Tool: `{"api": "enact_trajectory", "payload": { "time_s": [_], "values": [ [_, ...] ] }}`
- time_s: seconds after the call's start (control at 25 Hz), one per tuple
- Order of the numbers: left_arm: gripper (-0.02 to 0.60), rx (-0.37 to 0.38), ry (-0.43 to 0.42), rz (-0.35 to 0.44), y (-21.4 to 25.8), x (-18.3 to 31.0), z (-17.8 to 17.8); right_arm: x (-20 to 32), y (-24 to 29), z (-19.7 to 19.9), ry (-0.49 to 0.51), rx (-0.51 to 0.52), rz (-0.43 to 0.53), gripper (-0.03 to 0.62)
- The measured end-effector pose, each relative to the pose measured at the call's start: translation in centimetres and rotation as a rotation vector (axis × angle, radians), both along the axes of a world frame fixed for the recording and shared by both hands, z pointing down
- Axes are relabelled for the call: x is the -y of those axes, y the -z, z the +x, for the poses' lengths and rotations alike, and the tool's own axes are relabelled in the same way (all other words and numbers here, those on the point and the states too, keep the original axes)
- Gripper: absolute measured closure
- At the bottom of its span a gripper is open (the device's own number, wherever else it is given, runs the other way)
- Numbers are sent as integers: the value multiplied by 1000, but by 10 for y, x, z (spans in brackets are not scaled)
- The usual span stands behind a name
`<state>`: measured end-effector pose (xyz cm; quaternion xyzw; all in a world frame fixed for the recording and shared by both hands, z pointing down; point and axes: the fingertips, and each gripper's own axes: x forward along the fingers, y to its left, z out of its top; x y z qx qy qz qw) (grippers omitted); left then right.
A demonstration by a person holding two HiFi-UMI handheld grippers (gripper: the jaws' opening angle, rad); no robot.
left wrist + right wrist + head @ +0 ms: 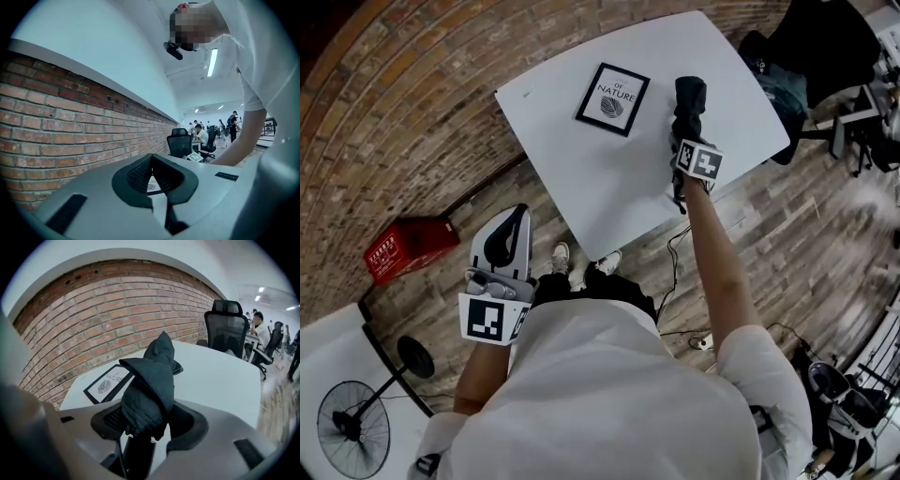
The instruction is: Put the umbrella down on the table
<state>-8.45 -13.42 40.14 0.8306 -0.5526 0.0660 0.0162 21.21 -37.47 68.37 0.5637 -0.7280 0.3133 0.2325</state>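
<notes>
Our right gripper [148,422] has its two jaws pressed on the umbrella [151,380], one on each side, so it holds it tight. Our left gripper [150,156] is off to the side of the table, low by our body. Its jaw tips meet and there is nothing between them.

The biggest thing we see is the red brick wall [108,319] behind the table. Next is the white table [581,178], which has round corners. A black chair [226,326] stands at its far side. On the wood floor by the wall sit a red crate [411,246] and a black fan [354,429].

The umbrella is smaller. It is dark, almost black, and it is folded shut. Its cloth is soft and bunched up in folds, with one flap wrapped across it. Its top end sticks out past the jaws and its black handle end shows below them. From the head view it is over the right part of the table. We cannot tell if it touches the top.

Just beside it on the table lies a small picture in a black frame [612,98], flat, with a round leafy shape on white.
</notes>
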Motion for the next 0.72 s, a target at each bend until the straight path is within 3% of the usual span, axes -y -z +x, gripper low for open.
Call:
{"api": "enact_trajectory", "payload": {
  "time_s": [0.2,0.36,0.72],
  "values": [
    [558,12,34,-10,-2,-4,-4,-3,-41,2,-65,27,-92,353],
    [558,17,64,-24,-5,-7,-10,-1,-47,2,-67,-17,-70,349],
    [558,7,55,-19,-5,-11,-7,1,-47,-3,-60,-11,-67,314]
  ]
}}
